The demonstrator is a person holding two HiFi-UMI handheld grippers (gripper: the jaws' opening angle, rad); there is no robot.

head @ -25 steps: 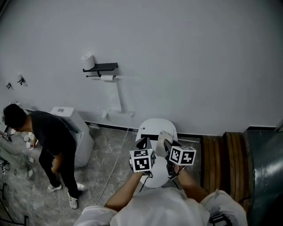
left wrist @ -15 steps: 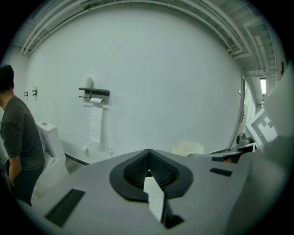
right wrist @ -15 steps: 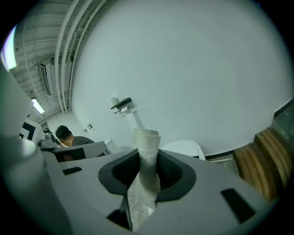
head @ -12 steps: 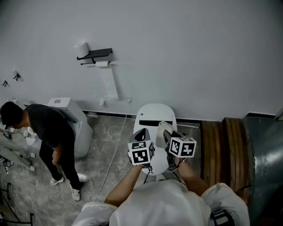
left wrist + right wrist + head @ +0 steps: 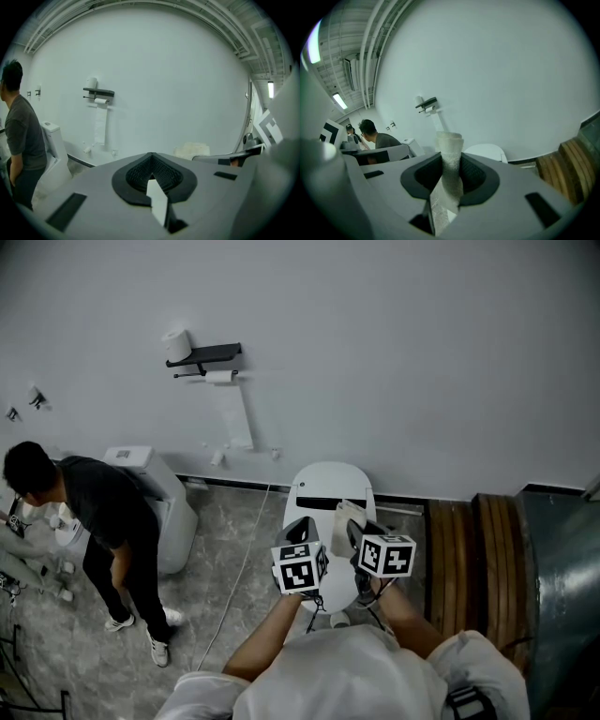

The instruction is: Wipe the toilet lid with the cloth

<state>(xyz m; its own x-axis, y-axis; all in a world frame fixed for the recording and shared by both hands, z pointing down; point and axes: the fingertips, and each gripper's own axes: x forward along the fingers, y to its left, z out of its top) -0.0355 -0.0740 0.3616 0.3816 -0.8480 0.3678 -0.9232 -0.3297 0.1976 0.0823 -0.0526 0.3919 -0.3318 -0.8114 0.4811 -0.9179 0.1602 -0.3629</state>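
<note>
1. Left gripper (image 5: pixel 302 527): held over the left side of the toilet. Fingers (image 5: pixel 140 171) closed together, nothing between them.
2. Right gripper (image 5: pixel 353 532): held beside the left one, over the right side of the toilet. Fingers (image 5: pixel 471 173) clamped on the cloth.
3. Cloth (image 5: pixel 449 149): pale, textured, folded into a narrow strip. It stands up past the fingertips of the right gripper, above the toilet. Contact with the lid cannot be told.
4. Toilet (image 5: pixel 328 480): white, its back against the wall, a dark band across its rear part.
5. Toilet lid (image 5: pixel 335 589): white surface showing between the two marker cubes, below both grippers.
6. Wall (image 5: pixel 403 352): plain and pale.
7. Paper holder (image 5: pixel 208 354): dark shelf fixed to the wall, left of the toilet. One roll (image 5: pixel 175 343) stands at its left end and a strip of paper (image 5: pixel 236 418) hangs below it.
8. Second toilet (image 5: pixel 155 486): white, far left, by the wall.
9. Person in a dark shirt (image 5: pixel 103 512): standing just beside the second toilet, bent forward.
10. Wooden slats (image 5: pixel 467 563): right of the toilet, by the wall.
11. Floor (image 5: pixel 234 554): grey and marbled.
</note>
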